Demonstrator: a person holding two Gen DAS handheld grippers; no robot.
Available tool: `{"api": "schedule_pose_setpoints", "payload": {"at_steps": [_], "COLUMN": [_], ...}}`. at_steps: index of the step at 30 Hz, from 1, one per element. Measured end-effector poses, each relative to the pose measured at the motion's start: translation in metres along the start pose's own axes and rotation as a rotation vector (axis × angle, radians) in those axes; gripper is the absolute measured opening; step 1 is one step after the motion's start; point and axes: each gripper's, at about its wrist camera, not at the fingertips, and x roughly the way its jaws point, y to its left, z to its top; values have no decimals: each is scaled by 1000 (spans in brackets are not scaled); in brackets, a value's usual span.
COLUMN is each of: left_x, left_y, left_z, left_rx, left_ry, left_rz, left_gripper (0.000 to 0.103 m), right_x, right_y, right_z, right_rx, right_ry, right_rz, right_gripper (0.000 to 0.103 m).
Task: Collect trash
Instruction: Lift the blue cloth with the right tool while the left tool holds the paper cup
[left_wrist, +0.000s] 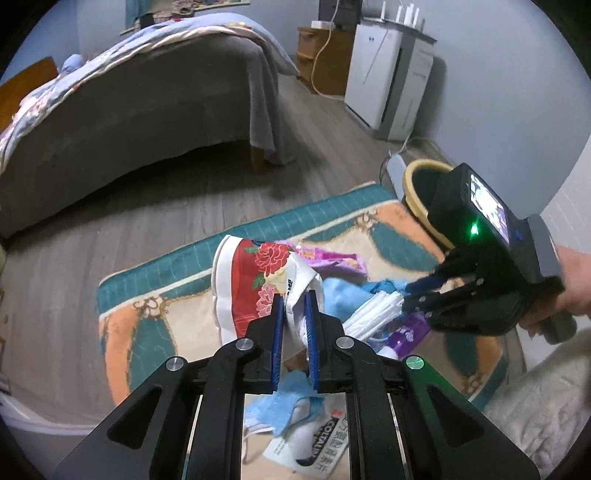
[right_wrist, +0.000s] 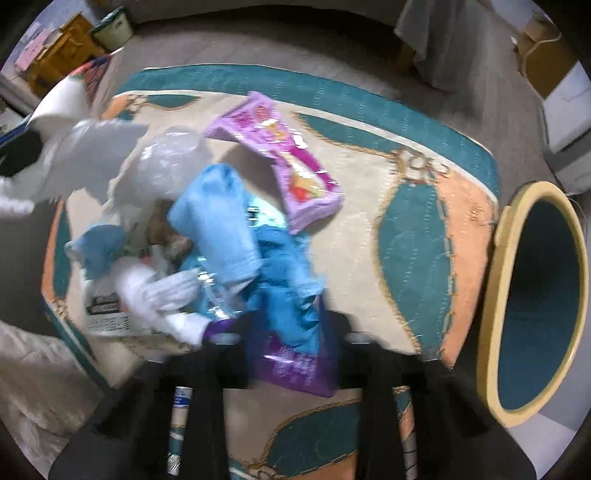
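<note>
While left tool (left_wrist: 294, 317) pinches floral wrapper (left_wrist: 255, 284), right tool (left_wrist: 413, 291) on trash

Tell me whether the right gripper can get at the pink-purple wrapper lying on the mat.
Probably yes. The pink-purple wrapper lies flat and uncovered on the mat, apart from the blue pile. But the right gripper seems already occupied at the pile, near a purple packet.

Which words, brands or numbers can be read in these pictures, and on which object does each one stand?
"COLTALIN", only partly legible: white and black medicine packet on the rug, below the left gripper.
Chinese characters beside it on that packet: too blurred to read.
Black print on the red floral white paper bag: too small.
Purple snack wrapper, pink snack wrapper, white label: all blurred.
</note>
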Motion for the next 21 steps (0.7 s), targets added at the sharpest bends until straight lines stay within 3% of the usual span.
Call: {"api": "schedule_pose_setpoints", "payload": {"at_steps": [7,10,11,13,17,21], "left_x": [-20,-27,-28,-24,11,36], "left_y": [-1,2,2,-9,-22,-19], "left_z": [8,13,15,15,6,-2], "left_rx": [-27,-67,-76,-3,48,53], "left_ry": [-71,-98,-103,-98,30,104], "left_rz": [-38,-87,-80,-13,3,52], "left_gripper": [13,13,13,13,13,13], "right_x": [-52,-71,-78,-84,-79,-72], "right_y": [-4,-13,-15,-19,-34,-52], "right_z": [-8,-11,-13,-18,-24,-26], "right_rx": [2,22,29,28,43,77], "right_ry": [-120,-173,-196,-221,-203,-199], "right_rz": [-12,-15,-12,-12,-39,-44], "right_gripper": [13,13,13,13,13,13]}}
